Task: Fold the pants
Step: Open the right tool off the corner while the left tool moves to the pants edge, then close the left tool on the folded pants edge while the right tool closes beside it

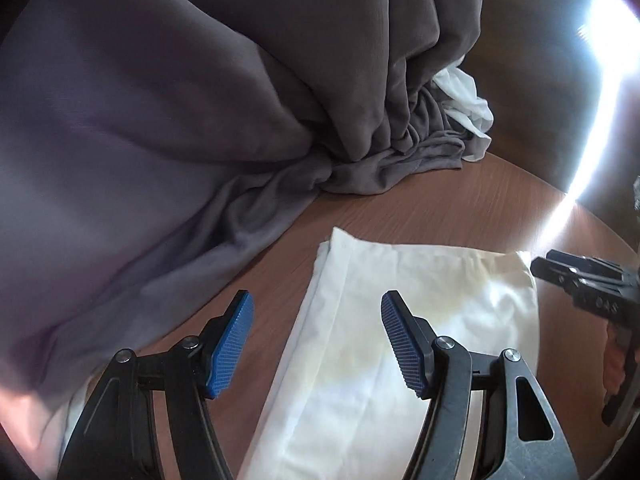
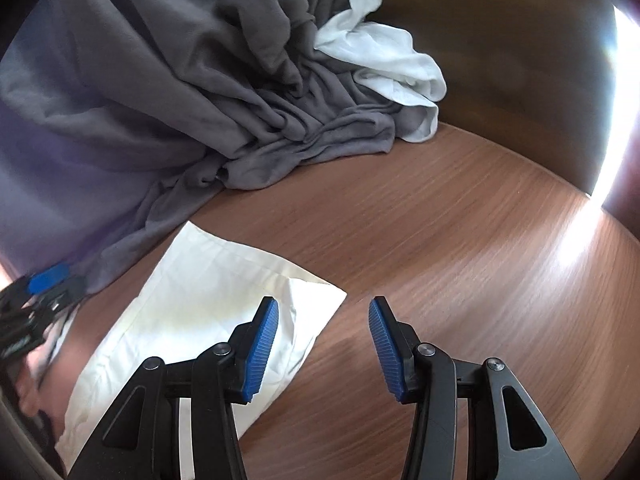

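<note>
Folded white pants (image 1: 400, 320) lie flat on the wooden table (image 2: 440, 240), below the left gripper (image 1: 316, 348) and left of the right gripper (image 2: 324, 344) (both parted, empty). Risk: a descending finger snags an edge, disturbing the fold.

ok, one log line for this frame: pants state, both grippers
pants: white, folded flat on wooden table | left gripper: open, empty | right gripper: open, empty | grey curtain: bunched behind
</note>
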{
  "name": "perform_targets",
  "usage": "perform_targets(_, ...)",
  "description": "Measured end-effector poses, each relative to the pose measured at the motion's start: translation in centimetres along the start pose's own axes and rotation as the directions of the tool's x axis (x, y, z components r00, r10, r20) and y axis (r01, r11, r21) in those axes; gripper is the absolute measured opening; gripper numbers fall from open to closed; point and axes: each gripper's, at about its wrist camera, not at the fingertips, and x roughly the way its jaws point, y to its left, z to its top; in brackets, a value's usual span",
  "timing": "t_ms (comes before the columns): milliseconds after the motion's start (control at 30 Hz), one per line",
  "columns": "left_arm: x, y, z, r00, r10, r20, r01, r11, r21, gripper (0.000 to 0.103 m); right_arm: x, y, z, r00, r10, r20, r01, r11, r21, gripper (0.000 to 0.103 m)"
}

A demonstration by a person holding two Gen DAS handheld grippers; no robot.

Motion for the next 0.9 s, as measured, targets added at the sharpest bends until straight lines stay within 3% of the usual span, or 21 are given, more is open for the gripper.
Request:
perform_targets(267,6.6,1.1,2.4,0.988,-0.123,-0.092,0.125,0.992,0.016,0.062,2.2,-0.1,-0.6,0.999,-0.008,-0.038,0.011,0.998,0.063,0.048)
perform_targets(600,11.4,1.5,2.6,0.975,-0.160,-0.156,0.162,0.987,0.000,0.046,3.8,0.1,-0.7,0.998,-0.034,-0.046,0.037,0.998,0.056,0.048)
perform_targets(733,12.4,1.3,2.3,0.968,-0.174,-0.181,0.176,0.984,-0.007,0.045,3.8,0.3,-0.7,0.998,-0.043,-0.045,0.044,0.998,0.038,0.048)
perform_targets(900,12.7,1.2,2.3,0.971,-0.171,-0.166,0.174,0.985,0.007,0.045,3.8,0.3,-0.8,0.999,-0.037,-0.029,0.038,0.999,0.032,0.045)
